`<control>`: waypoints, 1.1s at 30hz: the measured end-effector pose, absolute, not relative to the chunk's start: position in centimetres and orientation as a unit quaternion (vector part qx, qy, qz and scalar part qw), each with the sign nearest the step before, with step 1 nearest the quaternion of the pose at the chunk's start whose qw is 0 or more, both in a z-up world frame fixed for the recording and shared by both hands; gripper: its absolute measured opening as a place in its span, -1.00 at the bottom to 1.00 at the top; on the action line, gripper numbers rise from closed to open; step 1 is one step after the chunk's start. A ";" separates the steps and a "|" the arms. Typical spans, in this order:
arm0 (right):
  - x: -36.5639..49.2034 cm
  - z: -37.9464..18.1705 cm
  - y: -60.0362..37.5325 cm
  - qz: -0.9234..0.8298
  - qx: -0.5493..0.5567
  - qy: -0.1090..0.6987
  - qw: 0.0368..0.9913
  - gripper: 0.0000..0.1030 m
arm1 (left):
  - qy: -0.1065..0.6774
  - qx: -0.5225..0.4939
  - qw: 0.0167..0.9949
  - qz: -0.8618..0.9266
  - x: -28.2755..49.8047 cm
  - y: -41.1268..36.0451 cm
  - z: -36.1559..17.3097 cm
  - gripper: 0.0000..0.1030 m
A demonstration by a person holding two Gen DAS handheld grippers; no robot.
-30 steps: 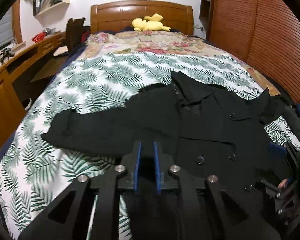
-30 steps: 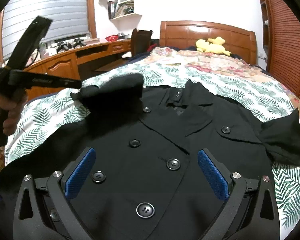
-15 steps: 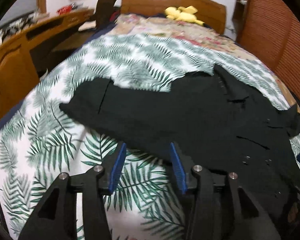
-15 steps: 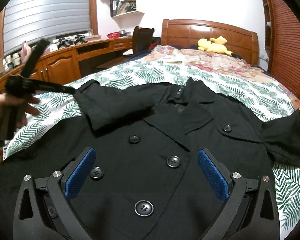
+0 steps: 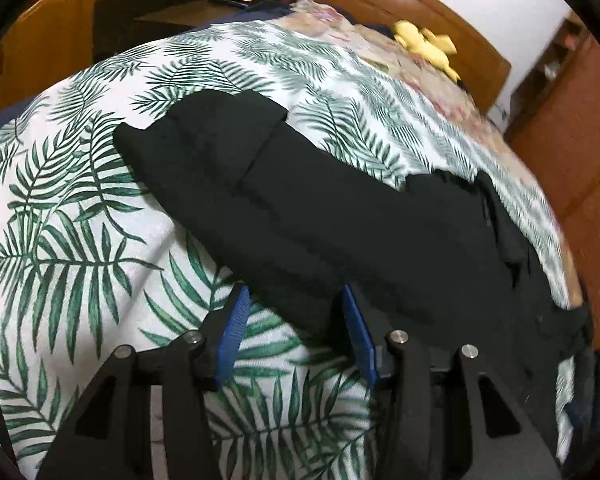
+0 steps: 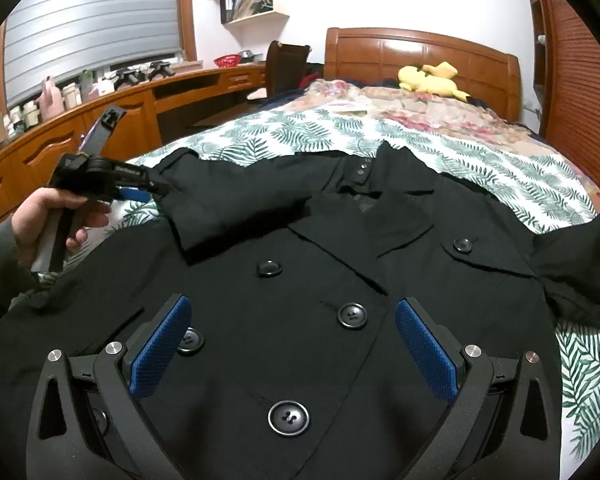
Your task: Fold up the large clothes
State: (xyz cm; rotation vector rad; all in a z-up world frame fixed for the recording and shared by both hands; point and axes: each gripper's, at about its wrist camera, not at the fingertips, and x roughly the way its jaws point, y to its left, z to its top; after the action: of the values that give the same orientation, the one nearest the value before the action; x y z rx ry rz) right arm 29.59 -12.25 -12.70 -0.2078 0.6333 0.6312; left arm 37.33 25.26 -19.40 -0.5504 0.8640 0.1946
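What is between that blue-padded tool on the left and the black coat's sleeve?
Nothing visible. The left gripper, its jaws just opened, hangs over the sleeve, only leaf-print bedspread beneath.

My left gripper (image 5: pixel 292 328) has let go of the sleeve (image 5: pixel 228 168): a second ago its jaws were pinched nearly together on black cloth, and they have just been opening, with only the sleeve's lower edge between the pads now. The sleeve, which I had lifted and folded over the coat (image 6: pixel 340 280), now lies stretched out flat ahead of that gripper on the bedspread (image 5: pixel 60 240). My left hand (image 6: pixel 48 220) has dropped lower (closer to the bed).
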 end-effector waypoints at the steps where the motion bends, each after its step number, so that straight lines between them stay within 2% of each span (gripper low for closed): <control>1: 29.6 -12.7 -12.3 0.304 -0.099 0.306 0.896 1.00 | 0.409 -0.262 0.868 0.101 37.4 25.3 -19.3 -0.09; 4: 29.7 -12.8 -12.4 0.302 -0.095 0.308 0.897 1.00 | 0.406 -0.246 0.872 0.118 37.8 25.4 -19.1 -0.14; 5: 29.7 -12.8 -12.5 0.302 -0.094 0.308 0.897 1.00 | 0.411 -0.240 0.871 0.121 38.1 25.2 -18.9 -0.46; 7: 29.7 -12.8 -12.6 0.301 -0.094 0.308 0.898 1.00 | 0.416 -0.227 0.872 0.126 38.4 25.2 -18.7 -0.70; 8: 29.7 -12.8 -12.6 0.300 -0.094 0.308 0.898 1.00 | 0.415 -0.214 0.876 0.124 38.6 24.9 -18.2 -0.96; 14: 29.6 -12.4 -13.5 0.293 -0.096 0.302 0.902 1.00 | 0.385 -0.160 0.901 0.122 37.7 22.8 -14.2 -1.00; 23: 28.4 -10.0 -17.4 0.264 -0.090 0.279 0.919 1.00 | 0.323 -0.070 0.943 0.041 34.3 12.2 -6.8 -1.00; 33: 27.1 -8.0 -23.5 0.208 -0.075 0.262 0.939 1.00 | 0.296 -0.031 0.952 -0.067 28.2 1.7 -4.7 -1.00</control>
State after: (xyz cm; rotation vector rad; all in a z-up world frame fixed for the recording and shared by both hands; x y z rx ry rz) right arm 27.10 -23.47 -7.97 -0.1533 0.5349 0.4244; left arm 28.22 1.69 -4.73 -0.0621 0.6020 -0.1358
